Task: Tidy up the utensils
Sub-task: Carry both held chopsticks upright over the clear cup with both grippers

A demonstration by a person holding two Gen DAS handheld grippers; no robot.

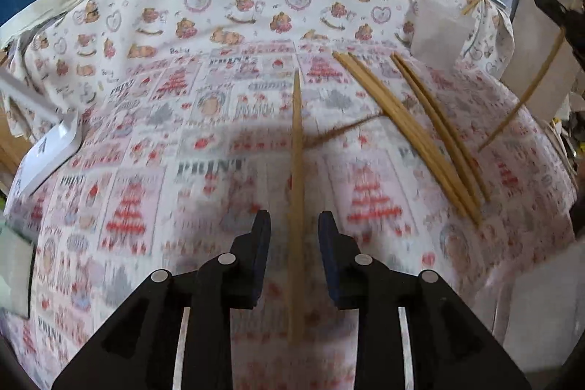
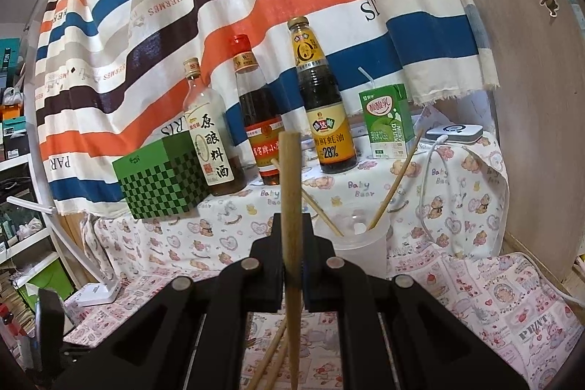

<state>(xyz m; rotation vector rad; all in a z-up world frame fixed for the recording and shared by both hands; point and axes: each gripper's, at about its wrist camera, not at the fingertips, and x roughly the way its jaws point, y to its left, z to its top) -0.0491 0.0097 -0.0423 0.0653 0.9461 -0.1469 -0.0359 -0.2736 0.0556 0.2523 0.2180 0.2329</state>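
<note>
In the left wrist view my left gripper (image 1: 294, 222) hangs over the patterned tablecloth (image 1: 182, 119) with its jaws apart. A wooden chopstick (image 1: 297, 134) runs lengthwise through the gap, and neither pad presses on it. Several more chopsticks (image 1: 413, 134) lie loose on the cloth to the right. My right gripper (image 2: 292, 218) is shut on one chopstick (image 2: 290, 170), which stands upright between the pads. That same held chopstick (image 1: 526, 94) slants at the right edge of the left wrist view. A translucent cup (image 2: 351, 251) (image 1: 438, 31) with a few chopsticks in it stands just beyond the right gripper.
Three sauce bottles (image 2: 325, 105), a green checked box (image 2: 161, 178) and a green milk carton (image 2: 387, 123) line the back of the table before a striped curtain. A white lamp base (image 1: 55, 148) sits at the left edge. A white device with a cable (image 2: 453, 134) lies far right.
</note>
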